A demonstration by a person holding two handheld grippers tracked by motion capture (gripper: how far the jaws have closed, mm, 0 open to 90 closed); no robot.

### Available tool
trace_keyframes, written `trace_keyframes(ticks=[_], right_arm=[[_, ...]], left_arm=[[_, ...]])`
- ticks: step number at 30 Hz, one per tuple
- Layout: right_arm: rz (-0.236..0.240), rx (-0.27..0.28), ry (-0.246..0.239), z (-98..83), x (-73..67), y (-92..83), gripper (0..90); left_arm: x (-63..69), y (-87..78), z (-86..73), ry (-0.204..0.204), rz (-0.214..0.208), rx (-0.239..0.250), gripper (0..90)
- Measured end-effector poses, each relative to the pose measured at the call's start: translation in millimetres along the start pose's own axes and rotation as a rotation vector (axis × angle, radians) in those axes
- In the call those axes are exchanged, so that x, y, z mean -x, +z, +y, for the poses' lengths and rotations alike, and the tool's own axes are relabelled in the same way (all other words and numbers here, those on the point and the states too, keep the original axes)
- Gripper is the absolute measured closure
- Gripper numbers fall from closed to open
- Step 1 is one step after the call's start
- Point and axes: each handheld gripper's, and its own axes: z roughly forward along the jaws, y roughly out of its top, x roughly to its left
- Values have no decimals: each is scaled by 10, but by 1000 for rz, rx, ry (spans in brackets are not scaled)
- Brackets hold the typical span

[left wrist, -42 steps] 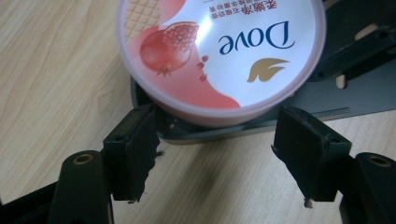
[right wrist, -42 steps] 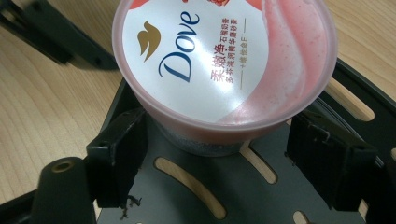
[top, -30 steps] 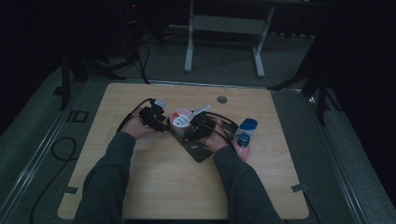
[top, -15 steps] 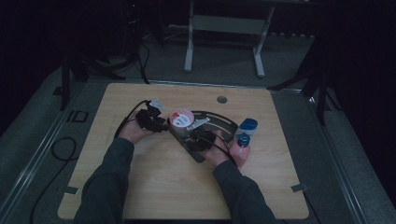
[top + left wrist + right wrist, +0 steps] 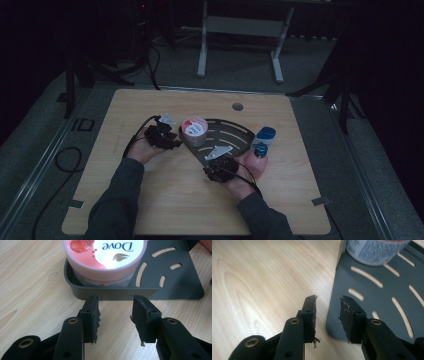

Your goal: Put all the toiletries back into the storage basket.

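Note:
A dark fan-shaped slotted tray [image 5: 235,136] lies mid-table. In its left corner stands a pink-lidded Dove jar [image 5: 194,129]. My left gripper [image 5: 175,141] is just left of that corner. Its jaws [image 5: 115,315] have just narrowed but stand open and bare, facing the tray's low wall [image 5: 110,293] with the jar [image 5: 105,255] behind it. My right gripper [image 5: 214,161] is at the tray's near corner. Its jaws [image 5: 328,315] have just been closing and straddle the tray's edge [image 5: 332,322] without the pads pressing on it. The jar's printed side [image 5: 374,251] shows at the top.
A blue-lidded jar [image 5: 265,135] and a pink bottle with a blue cap [image 5: 257,157] stand right of the tray, close to my right hand. A cable hole [image 5: 238,106] is at the table's far edge. Black cables trail off the left side.
My right gripper has drawn back toward the person, from beside the jar to the tray's near corner. My left gripper shifted a little. The jar and tray stayed put.

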Motion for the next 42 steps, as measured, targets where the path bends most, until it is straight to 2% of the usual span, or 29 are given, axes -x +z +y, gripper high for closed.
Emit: trace_keyframes(ticks=[5,11,21,27,30,37,42], right_arm=[[3,5,5,-110,-13,-156,679],[-3,26,0,-183,-4,-356,678],[-12,62,-10,-124,62,-725,703],[-37,75,-12,-91,122,-862,721],[-36,85,-10,-83,147,-920,754],[-46,111,7,-50,230,-1071,892],[-73,121,11,-24,321,-1190,898]], left_arm=[[50,-2,-52,1,10,-2,561],[132,-12,-150,-16,19,32,559],[225,62,-337,-38,10,40,560],[275,127,-458,-51,-1,45,557],[296,135,-507,-34,-8,62,561],[293,114,-549,-46,-17,72,587],[300,147,-580,-44,-23,49,614]])
